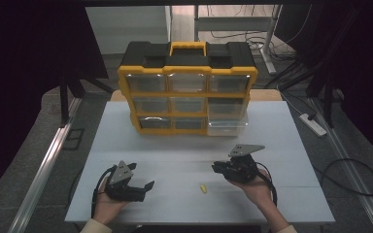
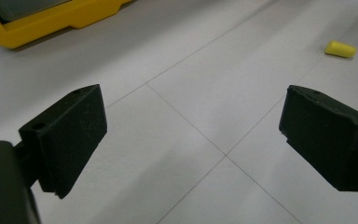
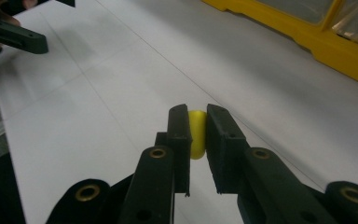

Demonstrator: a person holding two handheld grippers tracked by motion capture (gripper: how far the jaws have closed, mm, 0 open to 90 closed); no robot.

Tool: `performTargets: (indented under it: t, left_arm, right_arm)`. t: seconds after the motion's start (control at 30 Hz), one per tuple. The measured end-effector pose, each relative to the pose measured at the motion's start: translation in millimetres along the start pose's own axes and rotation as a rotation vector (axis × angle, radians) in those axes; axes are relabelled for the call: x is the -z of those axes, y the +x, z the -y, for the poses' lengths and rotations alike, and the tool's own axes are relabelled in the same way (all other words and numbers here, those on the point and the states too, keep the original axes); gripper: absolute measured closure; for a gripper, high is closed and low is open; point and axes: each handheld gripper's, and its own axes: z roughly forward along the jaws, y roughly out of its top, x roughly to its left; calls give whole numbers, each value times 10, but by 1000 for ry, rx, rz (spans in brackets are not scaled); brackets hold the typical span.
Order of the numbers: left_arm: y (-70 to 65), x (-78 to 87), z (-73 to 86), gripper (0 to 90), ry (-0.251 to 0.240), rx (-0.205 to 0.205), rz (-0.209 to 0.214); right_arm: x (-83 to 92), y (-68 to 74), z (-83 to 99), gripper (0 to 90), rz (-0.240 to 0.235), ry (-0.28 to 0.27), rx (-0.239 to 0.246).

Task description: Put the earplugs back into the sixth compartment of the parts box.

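The right gripper [image 3: 197, 135] is clamped on a small yellow plug [image 3: 196, 133], which sits pinched between the two black pads [image 3: 179, 140], its rounded tip showing just above them. In the high view that gripper [image 1: 222, 168] hangs over the right half of the white table [image 1: 126, 136], in front of the yellow organizer [image 1: 187, 87] at the far edge. A second plug [image 1: 203, 188] lies on the table near the front, between the two hands. The left gripper [image 1: 143, 187] rests at the near left with its jaws wide apart and nothing between them; its own camera sees that loose plug [image 2: 340, 49] off to its right.

The main risk is the grip itself. The plug looks soft and rounded, held by only a narrow strip of each pad, so a sharp swing or a tilt of the wrist could squeeze it out sideways and send it rolling off the table. A harder squeeze may simply pop it forward.

The bottom right drawer [image 1: 227, 127] of the organizer stands pulled out, and seems the likely target. Its opening is low and close under the drawers above, so coming in too high could knock the jaws against the yellow frame and jolt the plug free. Releasing before the plug is over the drawer would drop it onto the table instead.

The loose plug lies in the path of both forearms; a sleeve could brush it away.
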Motion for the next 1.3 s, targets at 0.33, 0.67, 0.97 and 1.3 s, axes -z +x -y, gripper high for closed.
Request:
performTargets:
  t: [0.33, 0.67, 0.97, 1.3]
  left_arm:
    - [2, -2, 0, 73, -2, 2, -2]
    - [1, -4, 0, 73, -1, 1, -2]
    - [1, -4, 0, 73, -3, 2, -3]
    - [1, -7, -1, 73, -4, 3, -5]
  right_arm:
    - [150, -22, -40, 796, 23, -96, -10]
    - [274, -28, -81, 796, 26, -172, -8]
    - [403, 5, -134, 796, 42, -257, 16]
    - [500, 47, -241, 796, 46, -302, 34]
